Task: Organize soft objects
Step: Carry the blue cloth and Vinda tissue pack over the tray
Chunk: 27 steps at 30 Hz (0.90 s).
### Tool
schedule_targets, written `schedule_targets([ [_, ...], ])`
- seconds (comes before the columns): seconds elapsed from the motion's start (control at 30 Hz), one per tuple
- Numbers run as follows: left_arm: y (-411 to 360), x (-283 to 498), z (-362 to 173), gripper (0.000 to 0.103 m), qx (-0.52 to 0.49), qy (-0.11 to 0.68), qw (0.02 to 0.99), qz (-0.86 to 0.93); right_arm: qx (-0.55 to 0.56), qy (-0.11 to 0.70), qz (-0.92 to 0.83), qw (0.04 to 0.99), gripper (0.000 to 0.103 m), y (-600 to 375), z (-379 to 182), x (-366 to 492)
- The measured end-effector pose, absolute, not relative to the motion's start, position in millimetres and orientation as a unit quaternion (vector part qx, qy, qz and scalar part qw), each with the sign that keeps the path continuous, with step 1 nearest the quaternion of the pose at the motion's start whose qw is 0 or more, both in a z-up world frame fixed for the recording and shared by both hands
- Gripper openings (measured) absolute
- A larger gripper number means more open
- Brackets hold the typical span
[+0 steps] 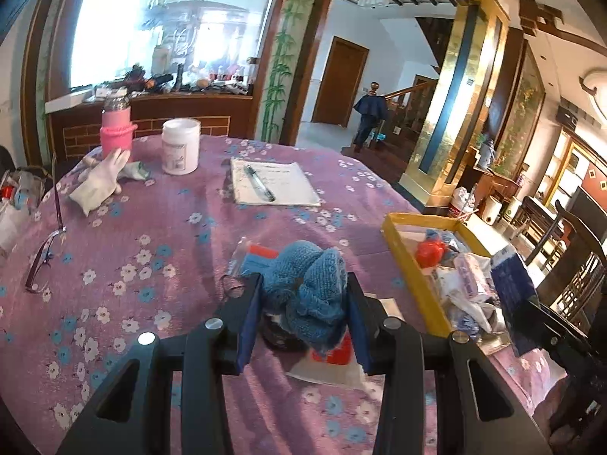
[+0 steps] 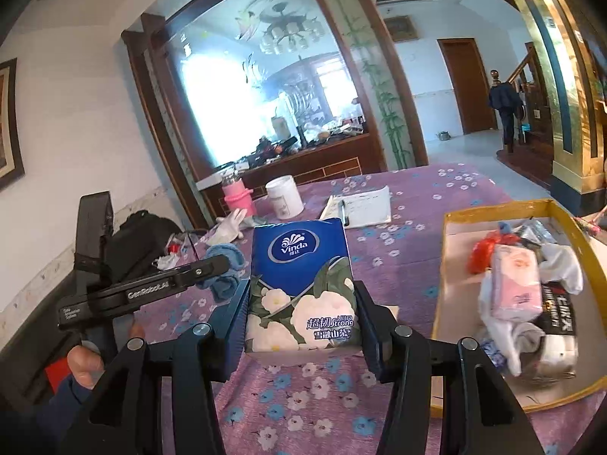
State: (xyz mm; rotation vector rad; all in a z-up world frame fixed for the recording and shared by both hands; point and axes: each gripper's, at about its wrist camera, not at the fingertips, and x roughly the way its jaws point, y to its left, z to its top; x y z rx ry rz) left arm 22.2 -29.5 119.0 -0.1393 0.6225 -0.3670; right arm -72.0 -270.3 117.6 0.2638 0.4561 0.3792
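On the far left of the bench (image 1: pixel 159 265), under its purple flowered cloth, a white glove (image 1: pixel 100 180) lies loose beside a pink bottle (image 1: pixel 115 129) and a white jar (image 1: pixel 181 146); that glove looks like soft goods not yet sorted. Further right sit a notepad with a pen (image 1: pixel 273 184).

Near the middle, the left gripper (image 1: pixel 305 303) has its fingers pinching a bunched blue knitted piece (image 1: pixel 311 292), held above the cloth and some flat packets lying under it. Next to it, the right gripper (image 2: pixel 301 303) clamps a blue Vinda tissue pack (image 2: pixel 301 284) by its sides, raised over the bench and just left of the tray.

At the right stands the yellow-rimmed tray (image 2: pixel 440 303), already holding a pink tissue pack (image 2: pixel 516 284), white cloth pieces, something red and a dark packet, all heaped loosely. So the sorting seems well under way: several soft items are in, two are in hand and probably bound for the tray, and at least the glove remains.
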Motion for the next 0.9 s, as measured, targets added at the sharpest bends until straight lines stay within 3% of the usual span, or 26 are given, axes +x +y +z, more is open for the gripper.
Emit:
schedule_targets([
  [0.5,-130,-2,139,0.040,-0.034,0.314,0.917,-0.244,0.191,0.196,0.157,0.949,0.055,-344,117,-93],
  [0.9,-239,-18,122,0.040,0.018,0.341,0.891,-0.299,0.250,0.173,0.076,0.950,0.055,-444,107,-123],
])
